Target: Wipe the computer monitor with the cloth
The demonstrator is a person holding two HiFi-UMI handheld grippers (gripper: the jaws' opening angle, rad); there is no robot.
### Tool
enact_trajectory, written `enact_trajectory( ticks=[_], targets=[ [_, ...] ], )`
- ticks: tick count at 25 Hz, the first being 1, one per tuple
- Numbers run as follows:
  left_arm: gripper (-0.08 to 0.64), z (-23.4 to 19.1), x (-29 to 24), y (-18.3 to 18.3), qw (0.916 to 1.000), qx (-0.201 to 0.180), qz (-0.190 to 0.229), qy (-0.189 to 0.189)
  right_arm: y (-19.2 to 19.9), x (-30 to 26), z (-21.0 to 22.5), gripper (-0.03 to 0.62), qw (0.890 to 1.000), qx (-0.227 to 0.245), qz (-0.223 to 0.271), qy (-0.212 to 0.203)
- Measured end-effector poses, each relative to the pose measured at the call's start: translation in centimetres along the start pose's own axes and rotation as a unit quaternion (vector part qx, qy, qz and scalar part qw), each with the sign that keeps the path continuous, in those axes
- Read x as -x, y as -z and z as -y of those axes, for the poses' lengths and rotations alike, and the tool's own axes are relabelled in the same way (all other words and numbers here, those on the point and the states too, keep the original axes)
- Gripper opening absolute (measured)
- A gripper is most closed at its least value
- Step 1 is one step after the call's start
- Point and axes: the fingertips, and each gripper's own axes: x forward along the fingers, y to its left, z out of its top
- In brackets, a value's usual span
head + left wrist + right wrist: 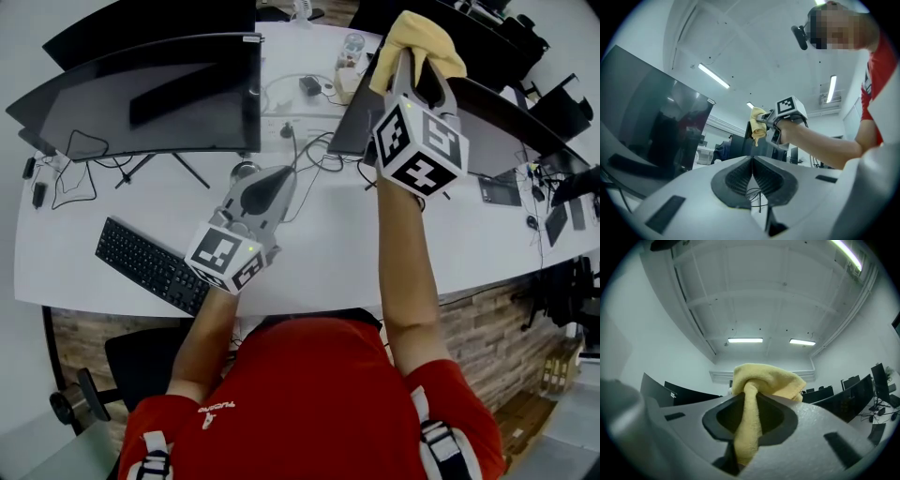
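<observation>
Pinching the yellow cloth (pixel 765 378) firmly between its jaws, the right gripper (pixel 751 397) is holding it in the air near the right monitor (pixel 506 122), not touching any screen, so the wiping is, I judge, still all to do. The left gripper (pixel 752 173) is hovering with its jaws pressed together, empty. Only the head view is showing the desk (pixel 328 253) and keyboard (pixel 150 264). The right gripper view is showing mostly ceiling.
</observation>
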Motion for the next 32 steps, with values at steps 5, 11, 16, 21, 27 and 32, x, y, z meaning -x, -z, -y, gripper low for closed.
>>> enact_trajectory(
  ticks=[5, 11, 16, 21, 27, 32],
  targets=[
    [0.012, 0.9, -1.2, -0.9, 0.9999, -0.012, 0.006, 0.0, 0.2, 2.5, 1.5, 0.072, 0.999, -0.008, 0.016, -0.036],
    [0.012, 3.0, -3.2, -1.6, 0.9992, -0.04, -0.001, -0.009, 2.7, 6.8, 3.7, 0.072, 0.996, -0.002, 0.011, -0.09],
    [0.012, 4.9, -5.0, -1.4, 0.9979, -0.063, 0.006, -0.014, 5.6, 10.6, 4.6, 0.072, 0.988, -0.005, 0.004, -0.155],
    [0.012, 6.9, -7.1, -0.2, 0.9974, -0.069, 0.004, -0.02, 7.7, 14.0, 5.8, 0.071, 0.977, -0.018, 0.006, -0.211],
    [0.012, 9.0, -8.5, 1.5, 0.997, -0.067, 0.005, -0.039, 10.5, 17.0, 7.5, 0.067, 0.966, -0.019, 0.0, -0.259],
    [0.012, 10.1, -8.8, 2.7, 0.9958, -0.067, 0.002, -0.062, 12.6, 18.6, 8.7, 0.066, 0.957, -0.038, -0.009, -0.288]
  ],
)
